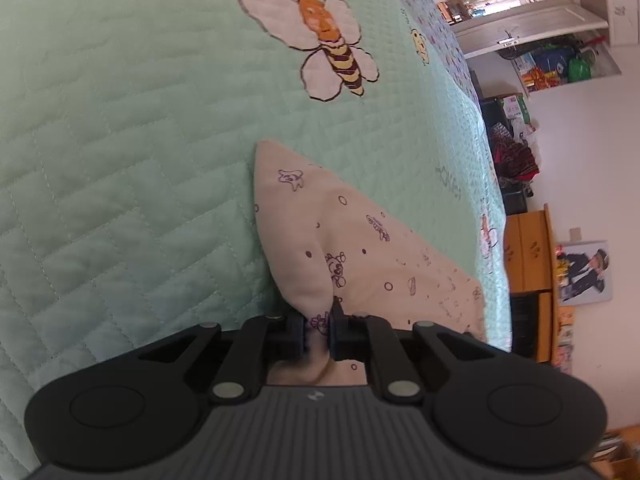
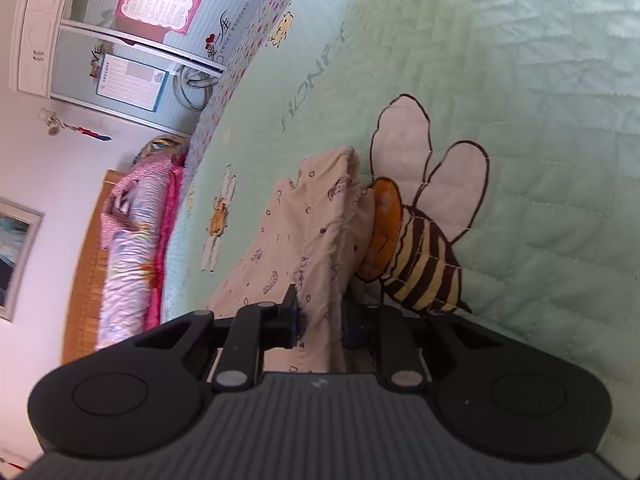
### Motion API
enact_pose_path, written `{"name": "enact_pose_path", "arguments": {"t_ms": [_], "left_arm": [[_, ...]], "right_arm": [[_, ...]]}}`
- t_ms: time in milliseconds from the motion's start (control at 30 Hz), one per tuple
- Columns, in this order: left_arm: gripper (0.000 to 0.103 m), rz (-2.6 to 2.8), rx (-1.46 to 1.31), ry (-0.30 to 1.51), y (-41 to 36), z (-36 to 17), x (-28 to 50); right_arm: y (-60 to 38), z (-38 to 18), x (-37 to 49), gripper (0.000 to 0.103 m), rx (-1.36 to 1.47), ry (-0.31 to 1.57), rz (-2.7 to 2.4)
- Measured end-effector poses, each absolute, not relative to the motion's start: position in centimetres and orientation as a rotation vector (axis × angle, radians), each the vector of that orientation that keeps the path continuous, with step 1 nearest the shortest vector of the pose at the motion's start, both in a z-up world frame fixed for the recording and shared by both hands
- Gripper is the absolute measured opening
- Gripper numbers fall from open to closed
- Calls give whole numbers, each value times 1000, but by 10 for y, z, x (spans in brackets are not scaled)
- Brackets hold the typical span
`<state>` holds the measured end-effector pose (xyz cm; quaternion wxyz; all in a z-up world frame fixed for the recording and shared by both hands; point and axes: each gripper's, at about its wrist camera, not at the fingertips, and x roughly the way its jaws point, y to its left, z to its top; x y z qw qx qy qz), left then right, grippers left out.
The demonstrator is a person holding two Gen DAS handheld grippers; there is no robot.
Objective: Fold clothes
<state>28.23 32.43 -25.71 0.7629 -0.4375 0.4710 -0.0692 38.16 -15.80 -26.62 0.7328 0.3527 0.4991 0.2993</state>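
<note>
Both grippers tilt downward over the bed. The left gripper (image 1: 318, 330) has its black jaws drawn nearly together, pinching a bunched fold of the cream printed garment (image 1: 320, 232). The right gripper (image 2: 322, 320) stands a little wider, its pads pressed on a thicker fold of the same cloth

You have open quilt (image 1: 120, 160) to the left of the left gripper (image 1: 318, 330) and ahead of it, bare up to the stitched bee (image 1: 332, 48). To its right the cloth (image 1: 360, 240) lies spread toward the bed's edge, with cabinets (image 1: 528, 256) beyond. For the right gripper (image 2: 322, 320), bunched cloth (image 2: 320, 216) rises straight ahead; the quilt (image 2: 540, 80) to its right is flat and free. Left, rolled bedding (image 2: 132, 248) lines the headboard.
</note>
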Motion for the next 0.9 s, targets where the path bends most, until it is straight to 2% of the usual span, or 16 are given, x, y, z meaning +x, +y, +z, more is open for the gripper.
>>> {"name": "enact_pose_path", "arguments": {"t_ms": [233,500,700,900], "left_arm": [[8,-123,-907,1027,318,-243,284],[7,-167,-845,1007,274,-200,295],[7,-246,-771,1026,207,-170,314],[7,-378,-687,1031,95,-140,353]], "right_arm": [[-151,-248,374,19,745,1058,618],[-168,-220,356,18,763,1004,643],[-219,-191,333,18,803,925,601],[-319,-155,306,18,847,813,499]]}}
